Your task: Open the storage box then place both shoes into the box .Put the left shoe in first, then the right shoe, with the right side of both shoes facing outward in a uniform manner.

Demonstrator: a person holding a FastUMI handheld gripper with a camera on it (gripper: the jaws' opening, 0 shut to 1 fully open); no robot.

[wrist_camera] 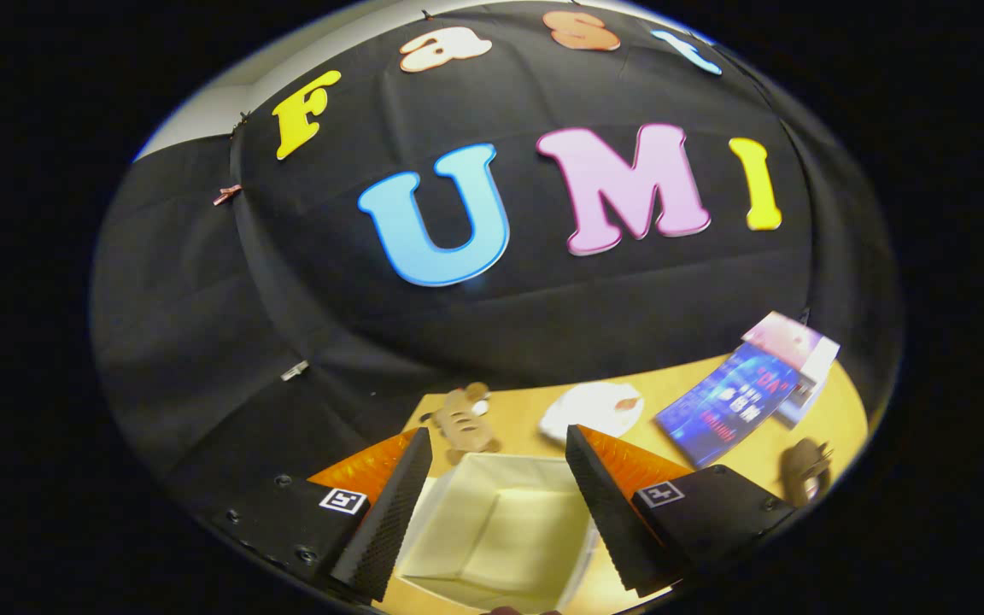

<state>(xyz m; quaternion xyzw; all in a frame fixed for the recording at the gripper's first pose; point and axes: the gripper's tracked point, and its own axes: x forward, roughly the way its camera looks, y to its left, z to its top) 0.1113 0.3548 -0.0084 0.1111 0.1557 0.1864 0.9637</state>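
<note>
Fingers of the gripper [498,444] stand wide apart with nothing held between them, and the open storage box [500,530] lies below and between them, its pale cream inside bare and its top uncovered. The box sits on a light wooden table [834,418], close under the gripper, with its far rim just ahead of the fingertips. Beyond that rim, near the black cloth wall, a small brown plush toy [463,421] lies on the tabletop. Just beside it, toward the right finger, rests a white object [592,408] with a small reddish mark, possibly a plate or a crumpled cloth; the blur makes it hard to tell which. Farther out on the right-finger side, a blue printed booklet [727,406] lies flat, with a pink and white booklet or box [791,342] touching its far end. Near the table's edge past the right finger sits a dark brown item [804,468], too blurred to name.
</note>
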